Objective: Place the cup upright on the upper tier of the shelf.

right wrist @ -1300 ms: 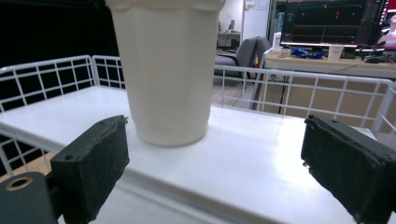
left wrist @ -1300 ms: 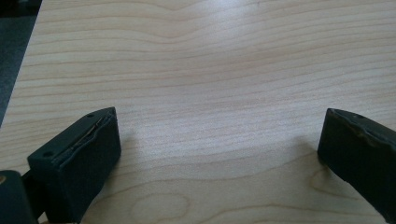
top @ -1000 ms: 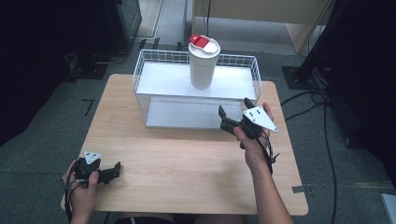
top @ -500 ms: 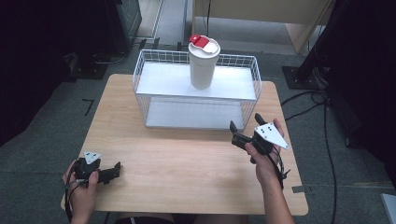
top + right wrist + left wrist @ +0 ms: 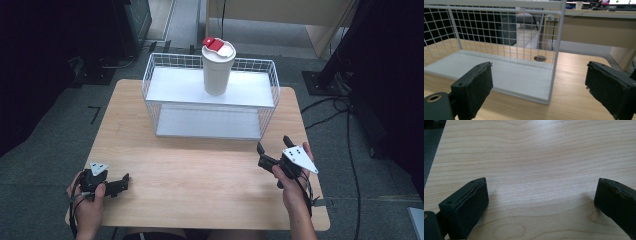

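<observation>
The wooden bench [image 5: 200, 185] carries a white wire shelf rack [image 5: 210, 102] at its far side, two white boards one above the other inside a mesh wall. On the upper board stands a white lidded cup [image 5: 218, 70] with a red tab on its lid, upright and near the middle; the lower board is bare. The right hand-held gripper [image 5: 272, 150] hangs over the bench just in front of the rack's right corner, jaws spread wide and holding nothing; its own view looks at the rack's corner post [image 5: 556, 50] and the lower board. The left hand-held gripper [image 5: 122, 182] rests at the near left edge, well apart from the rack, jaws likewise spread over bare wood [image 5: 536, 170]. By my judgement the cup's placing looks complete and the right hand is clear of it; any next move would call for a fresh reach up and over the mesh wall.
</observation>
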The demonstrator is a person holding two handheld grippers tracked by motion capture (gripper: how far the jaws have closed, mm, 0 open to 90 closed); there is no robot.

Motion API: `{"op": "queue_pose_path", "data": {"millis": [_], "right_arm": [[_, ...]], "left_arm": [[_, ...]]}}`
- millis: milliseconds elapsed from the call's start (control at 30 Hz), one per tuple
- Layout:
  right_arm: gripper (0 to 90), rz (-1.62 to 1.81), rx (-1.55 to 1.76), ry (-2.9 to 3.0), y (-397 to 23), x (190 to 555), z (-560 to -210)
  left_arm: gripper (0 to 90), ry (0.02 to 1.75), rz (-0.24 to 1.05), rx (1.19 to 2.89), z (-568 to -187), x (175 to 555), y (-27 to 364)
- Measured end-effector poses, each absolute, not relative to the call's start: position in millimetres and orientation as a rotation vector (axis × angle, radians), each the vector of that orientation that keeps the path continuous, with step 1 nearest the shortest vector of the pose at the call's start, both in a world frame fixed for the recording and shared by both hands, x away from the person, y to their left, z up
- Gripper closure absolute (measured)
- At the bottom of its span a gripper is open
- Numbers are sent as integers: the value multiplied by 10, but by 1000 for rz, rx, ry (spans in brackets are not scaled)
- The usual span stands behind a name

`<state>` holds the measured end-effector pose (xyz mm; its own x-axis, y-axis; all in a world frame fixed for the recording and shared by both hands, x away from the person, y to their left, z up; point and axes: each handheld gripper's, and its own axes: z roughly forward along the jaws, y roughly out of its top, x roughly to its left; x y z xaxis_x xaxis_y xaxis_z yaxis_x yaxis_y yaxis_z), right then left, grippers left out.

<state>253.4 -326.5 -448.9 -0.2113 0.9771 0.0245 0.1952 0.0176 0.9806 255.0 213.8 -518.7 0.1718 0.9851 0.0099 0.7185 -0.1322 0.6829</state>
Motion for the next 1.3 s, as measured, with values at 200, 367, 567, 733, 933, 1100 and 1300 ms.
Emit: {"op": "queue_pose_path", "data": {"millis": [200,367,567,733,933,1100,1300], "right_arm": [[76,1233,1291,1505,-3416,2426,-4603],[76,1216,1322,1496,-3488,2362,-4665],[76,1175,1353,1504,-3583,2273,-4768],[76,1135,1401,1494,-3704,2179,-4868],[76,1064,1461,1490,-3878,2043,-4998],[76,1025,1491,1490,-3960,1981,-5070],[76,927,1515,1517,-4041,1920,-5192]], "left_arm": [[0,1603,644,1912,-5188,2550,2137],[0,1603,644,1912,-5188,2550,2136],[0,1603,643,1912,-5187,2550,2137],[0,1603,644,1912,-5188,2550,2137],[0,1604,644,1909,-5189,2550,2135],[0,1604,644,1909,-5189,2550,2135],[0,1603,644,1912,-5188,2549,2136]]}}
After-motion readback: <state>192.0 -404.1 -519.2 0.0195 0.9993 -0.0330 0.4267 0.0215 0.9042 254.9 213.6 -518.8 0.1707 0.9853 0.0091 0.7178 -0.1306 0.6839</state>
